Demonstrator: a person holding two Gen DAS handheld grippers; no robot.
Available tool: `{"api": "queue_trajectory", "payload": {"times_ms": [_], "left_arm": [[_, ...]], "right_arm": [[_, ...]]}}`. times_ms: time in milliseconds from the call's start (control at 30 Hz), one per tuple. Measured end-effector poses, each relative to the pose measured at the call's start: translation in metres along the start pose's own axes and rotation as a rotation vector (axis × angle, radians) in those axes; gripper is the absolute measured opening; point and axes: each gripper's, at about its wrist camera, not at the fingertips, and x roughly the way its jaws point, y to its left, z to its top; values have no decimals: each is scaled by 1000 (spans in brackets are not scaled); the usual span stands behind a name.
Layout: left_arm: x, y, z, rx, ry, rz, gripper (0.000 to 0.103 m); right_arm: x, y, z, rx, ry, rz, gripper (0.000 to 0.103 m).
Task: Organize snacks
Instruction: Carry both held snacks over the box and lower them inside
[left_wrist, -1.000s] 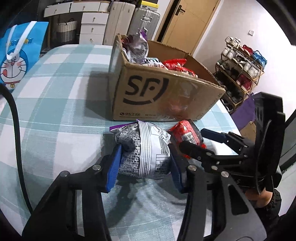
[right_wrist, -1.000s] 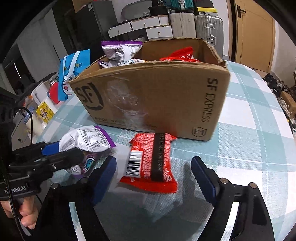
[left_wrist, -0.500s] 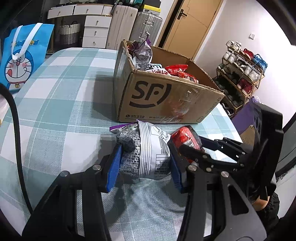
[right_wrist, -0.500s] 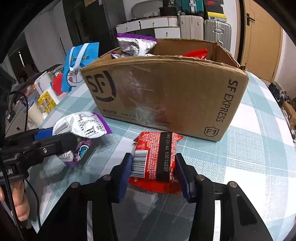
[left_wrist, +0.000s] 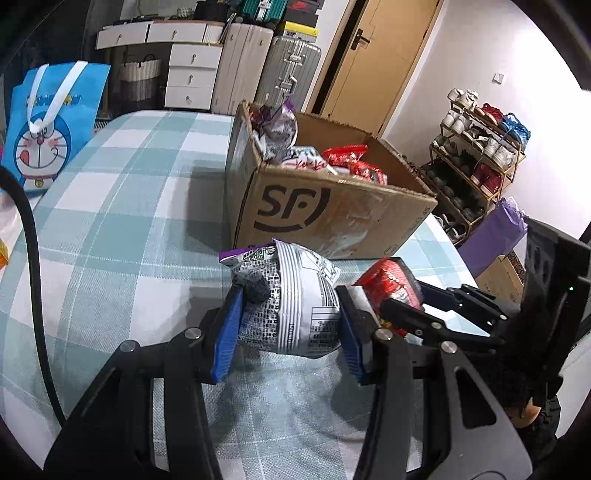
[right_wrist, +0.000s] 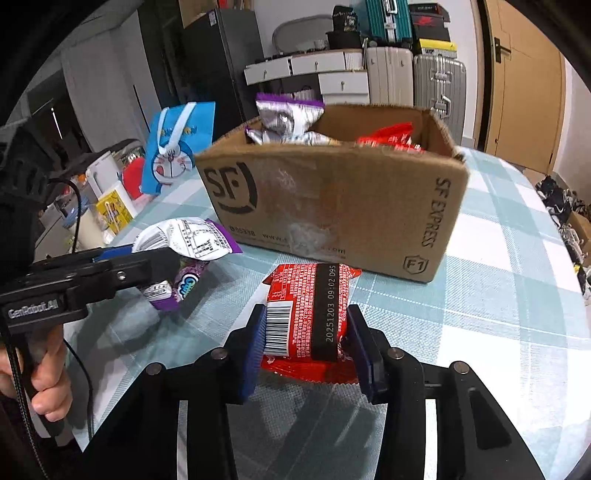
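Note:
My left gripper (left_wrist: 290, 317) is shut on a silver and purple snack bag (left_wrist: 295, 299) and holds it above the checked tablecloth, in front of the open SF cardboard box (left_wrist: 332, 214). My right gripper (right_wrist: 304, 338) is shut on a red snack packet (right_wrist: 308, 317) and holds it lifted before the same box (right_wrist: 332, 210). The box holds several silver-purple and red snack bags (right_wrist: 291, 118). The left gripper and its silver bag (right_wrist: 184, 240) show at the left of the right wrist view. The red packet (left_wrist: 391, 280) shows at the right of the left wrist view.
A blue cartoon bag (left_wrist: 48, 125) stands at the table's far left edge. A black cable (left_wrist: 33, 280) runs down the left. Drawers and suitcases (left_wrist: 280, 70) stand behind the table. A shoe rack (left_wrist: 476, 158) stands at the right, off the table.
My right gripper has shut on the red packet and lifted it off the cloth. My left gripper has risen with the silver bag, and both views now look further into the box.

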Motion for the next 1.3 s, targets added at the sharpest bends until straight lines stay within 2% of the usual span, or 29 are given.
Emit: {"api": "queue_trajectory", "payload": {"times_ms": [633, 1300], "left_arm": [[-55, -13, 28, 32, -137, -13, 45], [-69, -33, 72, 78, -220, -19, 45]], "right_arm": [[-83, -16, 21, 33, -163, -5, 43], [-103, -27, 63, 44, -242, -27, 43]]}}
